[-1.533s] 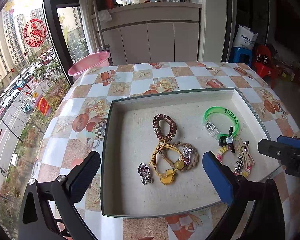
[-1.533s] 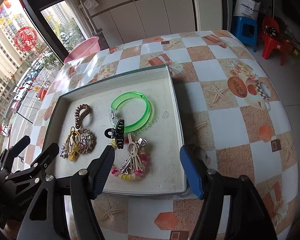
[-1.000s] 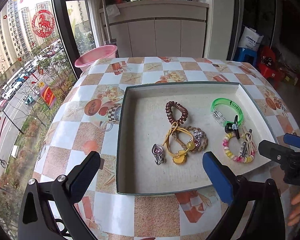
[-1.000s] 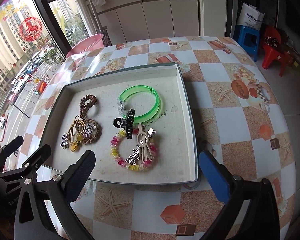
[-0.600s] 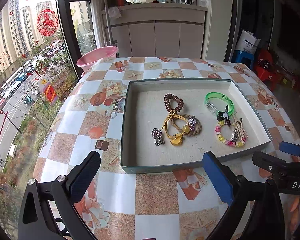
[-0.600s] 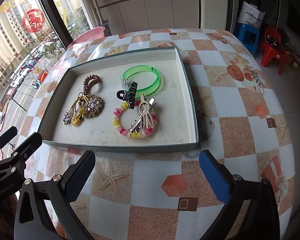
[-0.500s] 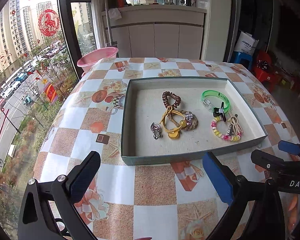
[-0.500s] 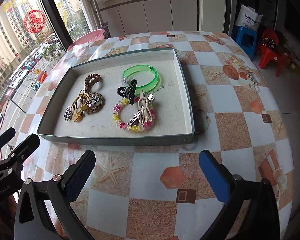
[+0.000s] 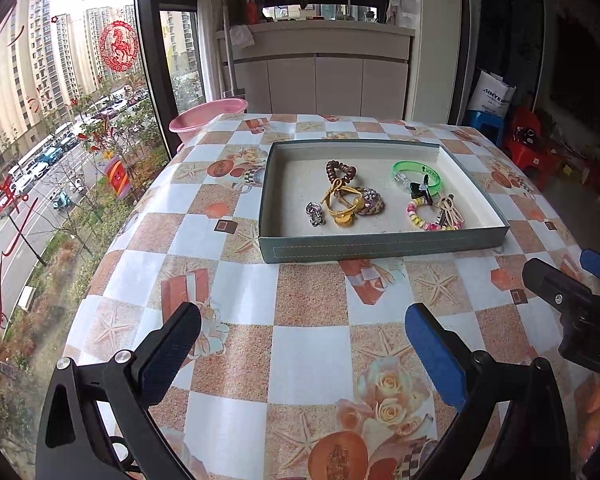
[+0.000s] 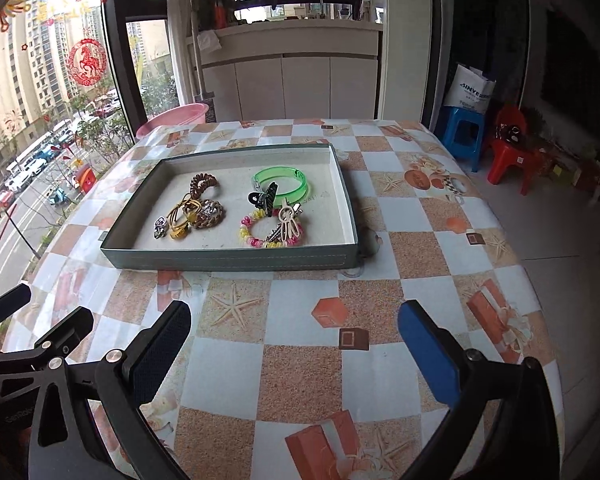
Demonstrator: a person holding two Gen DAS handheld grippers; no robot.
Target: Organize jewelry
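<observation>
L gripper agape, tray edge well ahead

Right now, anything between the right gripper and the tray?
Nothing: right wrist view shows only bare checkered tablecloth between the open right gripper and the tray.

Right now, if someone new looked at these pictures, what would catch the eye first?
First the shallow grey-green tray in the middle of the checkered table, with two clusters of jewelry inside. The bright green bangle toward its far right stands out most, with a black hair claw leaning on it. Both the left gripper and the right gripper hover open and empty near the table's front edge.
</observation>
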